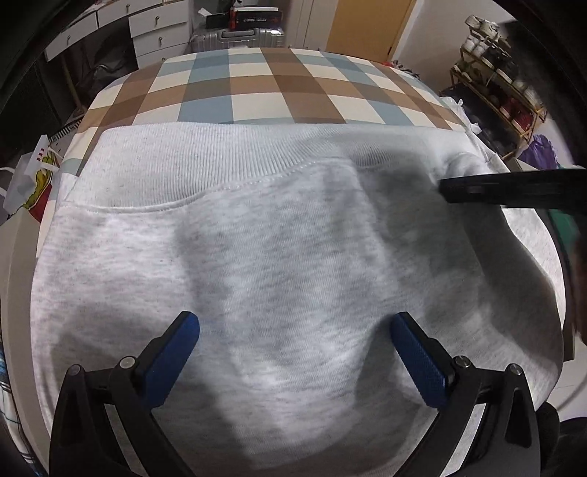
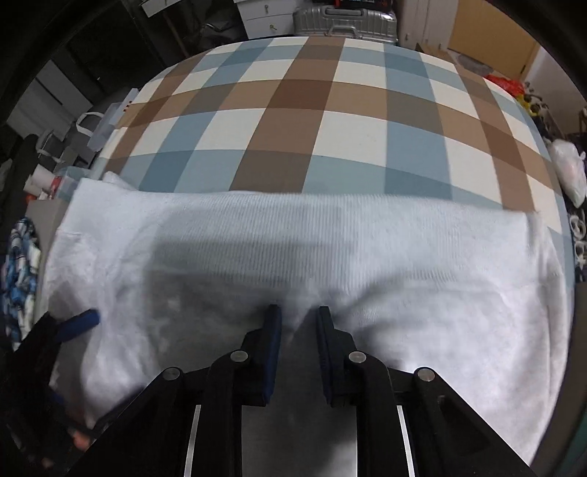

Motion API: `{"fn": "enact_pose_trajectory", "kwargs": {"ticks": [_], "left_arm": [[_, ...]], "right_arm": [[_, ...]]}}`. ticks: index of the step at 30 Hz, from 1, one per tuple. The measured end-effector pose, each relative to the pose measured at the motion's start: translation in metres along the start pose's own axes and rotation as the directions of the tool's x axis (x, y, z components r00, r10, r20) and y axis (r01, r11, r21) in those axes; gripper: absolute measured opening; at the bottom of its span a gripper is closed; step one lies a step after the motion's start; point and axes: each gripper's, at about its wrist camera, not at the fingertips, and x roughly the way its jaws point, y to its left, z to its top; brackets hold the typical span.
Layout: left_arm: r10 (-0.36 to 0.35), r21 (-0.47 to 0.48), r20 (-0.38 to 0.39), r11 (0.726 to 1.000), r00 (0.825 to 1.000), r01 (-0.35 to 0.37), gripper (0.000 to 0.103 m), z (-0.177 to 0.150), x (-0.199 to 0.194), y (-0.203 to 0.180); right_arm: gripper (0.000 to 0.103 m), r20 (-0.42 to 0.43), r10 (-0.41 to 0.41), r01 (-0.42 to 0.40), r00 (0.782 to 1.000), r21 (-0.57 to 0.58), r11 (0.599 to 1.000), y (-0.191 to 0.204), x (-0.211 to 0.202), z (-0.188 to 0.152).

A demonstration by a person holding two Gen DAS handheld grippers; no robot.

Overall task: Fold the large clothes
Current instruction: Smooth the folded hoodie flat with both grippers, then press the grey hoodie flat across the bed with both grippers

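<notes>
A light grey sweatshirt (image 1: 256, 238) lies spread on the checked bed, its ribbed hem (image 1: 220, 161) toward the far side. My left gripper (image 1: 295, 323) hovers open just above the body of the sweatshirt, blue pads wide apart, holding nothing. My right gripper (image 2: 299, 315) has its fingers close together with a fold of the sweatshirt (image 2: 330, 249) bunched between them, near the ribbed hem (image 2: 293, 216). One right-gripper finger shows in the left wrist view (image 1: 513, 187) at the sweatshirt's right edge. The left gripper's blue pad shows in the right wrist view (image 2: 82, 321).
The bed with a blue, brown and cream checked cover (image 1: 264, 84) (image 2: 312, 121) stretches beyond the sweatshirt. A silver suitcase (image 1: 238, 38) and white drawers (image 1: 157, 25) stand behind it. A shelf rack (image 1: 499, 84) stands at right. Bags (image 1: 33, 179) sit beside the bed's left edge.
</notes>
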Motion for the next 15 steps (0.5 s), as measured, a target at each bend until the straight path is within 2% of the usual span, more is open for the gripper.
{"fn": "enact_pose_trajectory", "kwargs": {"ticks": [1,2,3,4,5,6,7,9,10,11,12,13,14,15], "left_arm": [[0.001,0.002,0.004,1.000,1.000,-0.001,0.102,-0.001,-0.002,0.000],[0.006,0.003,0.011,1.000,1.000,-0.006,0.102,-0.002,-0.005,-0.001],[0.009,0.003,0.020,1.000,1.000,-0.010,0.102,-0.003,-0.007,0.000],[0.006,0.001,0.029,1.000,1.000,-0.006,0.102,-0.005,-0.011,0.000],[0.000,-0.001,0.037,1.000,0.999,0.000,0.102,-0.006,-0.013,0.001],[-0.017,-0.008,0.054,1.000,0.998,0.017,0.102,-0.009,-0.020,0.001],[-0.025,-0.013,0.070,1.000,0.997,0.026,0.102,-0.011,-0.026,0.001],[-0.027,-0.023,0.111,0.999,0.993,0.029,0.102,-0.019,-0.040,0.002],[-0.020,-0.022,0.129,0.999,0.991,0.023,0.102,-0.022,-0.046,0.002],[-0.010,-0.019,0.164,1.000,0.986,0.013,0.102,-0.028,-0.056,0.000],[-0.002,-0.015,0.192,1.000,0.981,0.005,0.102,-0.032,-0.063,-0.001],[0.011,-0.003,0.220,1.000,0.975,-0.010,0.102,-0.037,-0.071,-0.004],[0.019,0.010,0.240,1.000,0.971,-0.022,0.102,-0.042,-0.078,-0.006],[0.022,0.027,0.262,0.999,0.965,-0.030,0.102,-0.045,-0.084,-0.008]], "right_arm": [[0.023,0.015,0.019,-0.019,1.000,0.015,1.000,-0.002,-0.011,-0.006],[0.023,0.040,0.074,-0.075,0.996,0.024,0.997,-0.004,-0.027,-0.016],[0.023,0.082,0.163,-0.164,0.983,0.008,0.986,-0.003,-0.046,-0.030],[0.031,0.120,0.215,-0.215,0.969,-0.016,0.976,-0.002,-0.059,-0.042],[0.042,0.180,0.275,-0.270,0.945,-0.051,0.962,0.000,-0.080,-0.060],[0.071,0.246,0.327,-0.317,0.913,-0.077,0.945,0.000,-0.098,-0.078],[0.090,0.338,0.396,-0.381,0.854,-0.112,0.918,-0.002,-0.119,-0.102],[0.103,0.469,0.426,-0.416,0.774,-0.131,0.900,-0.005,-0.142,-0.139],[0.103,0.534,0.429,-0.426,0.729,-0.137,0.894,-0.007,-0.152,-0.159],[0.103,0.560,0.441,-0.437,0.701,-0.152,0.887,-0.006,-0.156,-0.170],[0.103,0.573,0.446,-0.434,0.687,-0.168,0.885,-0.004,-0.159,-0.182],[0.103,0.585,0.421,-0.408,0.693,-0.163,0.898,-0.002,-0.159,-0.189],[0.103,0.613,0.357,-0.356,0.705,-0.129,0.925,-0.002,-0.159,-0.196],[0.103,0.628,0.269,-0.283,0.731,-0.080,0.956,-0.001,-0.158,-0.199]]}}
